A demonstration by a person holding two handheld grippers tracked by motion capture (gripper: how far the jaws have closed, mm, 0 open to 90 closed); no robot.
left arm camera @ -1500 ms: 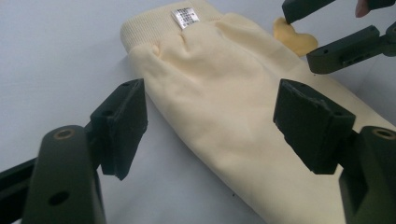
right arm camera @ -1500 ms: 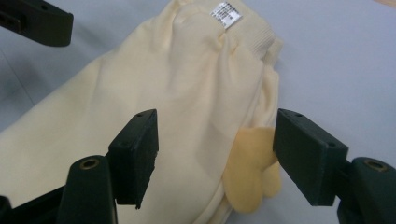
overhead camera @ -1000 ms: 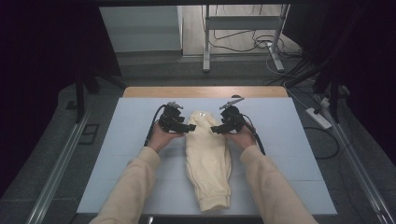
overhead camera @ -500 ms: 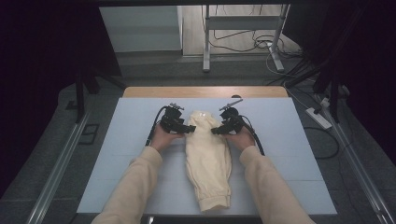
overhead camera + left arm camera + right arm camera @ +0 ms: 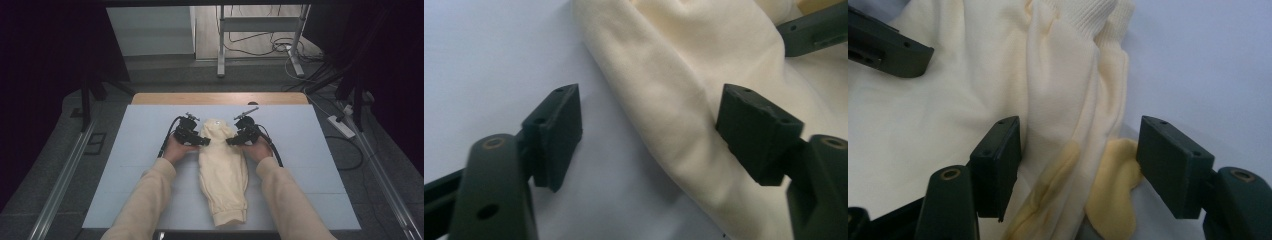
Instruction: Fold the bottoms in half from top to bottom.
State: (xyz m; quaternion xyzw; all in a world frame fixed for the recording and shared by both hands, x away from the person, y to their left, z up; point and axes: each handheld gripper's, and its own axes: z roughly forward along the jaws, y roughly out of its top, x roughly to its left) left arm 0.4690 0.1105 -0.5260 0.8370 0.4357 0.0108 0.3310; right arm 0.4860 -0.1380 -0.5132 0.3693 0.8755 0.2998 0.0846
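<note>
A cream-yellow garment lies folded lengthwise on the pale blue table, its narrow cuffed end toward me. My left gripper sits at the garment's far left edge, open, its jaws straddling that edge. At the far right edge my right gripper is open too, its jaws set around a bunched fold with a ribbed band. The other gripper's jaw tip shows at the top of each gripper view.
The table's wooden far edge lies beyond the garment. Behind it, on the floor, stand a metal stand and loose cables. A power strip lies on the floor to the right.
Both grippers have shifted slightly along the garment's far end. The garment lies much as before.
</note>
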